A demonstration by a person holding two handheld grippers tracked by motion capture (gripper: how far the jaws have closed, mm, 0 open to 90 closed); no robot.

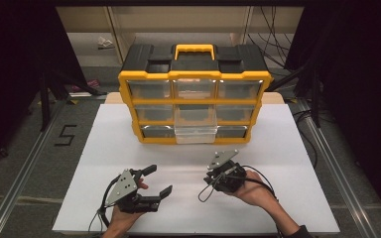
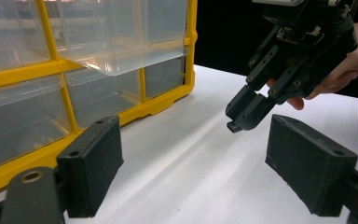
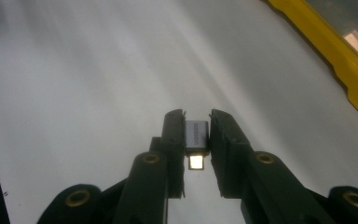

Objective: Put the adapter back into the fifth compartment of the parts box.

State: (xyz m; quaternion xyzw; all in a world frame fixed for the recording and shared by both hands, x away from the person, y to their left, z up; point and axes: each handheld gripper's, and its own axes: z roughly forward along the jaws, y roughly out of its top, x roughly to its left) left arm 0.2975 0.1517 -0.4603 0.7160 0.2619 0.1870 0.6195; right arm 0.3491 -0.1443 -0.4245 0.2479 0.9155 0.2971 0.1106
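In the high view, a yellow-framed plastic organiser cabinet [image 1: 195, 94] with a black top, a yellow carry handle and three rows of clear drawers stands at the far middle of the white tabletop [image 1: 104, 148]. Its clear lower middle drawer [image 1: 195, 133] is pulled out toward the person, while the other drawers sit flush. Near the front edge, the left tongs [image 1: 158, 181] lie low over the tabletop with their two black jaws spread wide and nothing between them; a grey three-cornered plate sits on top, and the person's left hand [image 1: 121, 215] holds them from below. To the right, well apart from them, the right tongs [image 1: 209, 179] are held in the person's right hand [image 1: 255, 191], tilted down toward the tabletop in front of the cabinet, with a black cable looping beside them.

In the left gripper view, the two black jaws stand far apart over bare white tabletop, empty. The cabinet's yellow frame and clear drawers fill the left, with the pulled-out drawer jutting overhead. At the upper right, the right tongs hang above the tabletop with jaws drawn close together, a small dark piece pinched at their tips.

In the right gripper view, the jaws are closed narrowly on a small grey metal plug adapter [image 3: 196, 140], which sits upright between the pads, its bright connector end facing the camera. It is held clear above the tabletop, with the cabinet's yellow edge at the upper right.
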